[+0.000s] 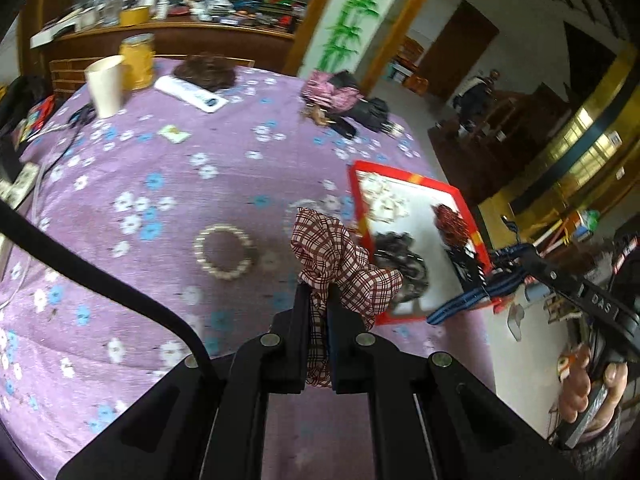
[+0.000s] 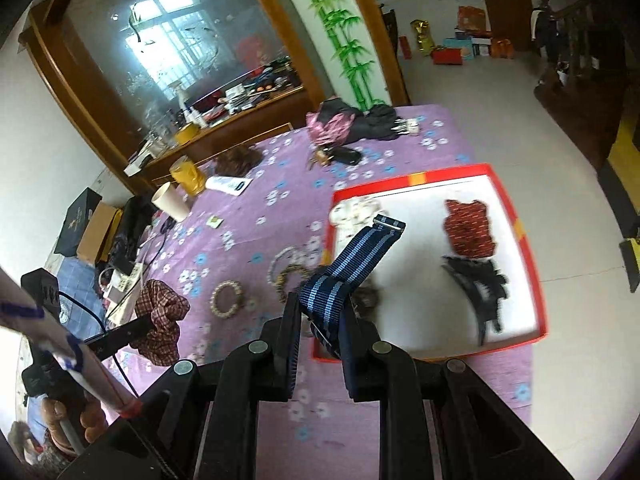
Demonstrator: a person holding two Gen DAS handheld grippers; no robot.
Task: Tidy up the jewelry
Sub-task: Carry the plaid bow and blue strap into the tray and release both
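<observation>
Left gripper (image 1: 319, 300) — angled steeply down over the purple floral tablecloth (image 1: 168, 184), black fingers pinching a plaid fabric scrunchie (image 1: 340, 264), ruffled, brown-and-white check, bunched above the tips.

Right gripper (image 2: 320, 312) — likewise pitched down, fingers clamped on a navy woven strap (image 2: 352, 264) with pale blue stripes and a metal buckle end; the strap arches toward 1 o'clock over the tray's near-left corner.

Red-rimmed tray (image 2: 536, 264) — shallow, rectangular, white floor; contains a red patterned scrunchie (image 2: 468, 228), a black ruffled scrunchie (image 2: 480, 284), pale beads at its 10 o'clock corner.

Beaded bracelet (image 1: 224, 254) — cream ring, flat on the cloth at 9 o'clock from the plaid scrunchie.

Right hand (image 1: 592, 392) — fingers wrapped round the handle.
</observation>
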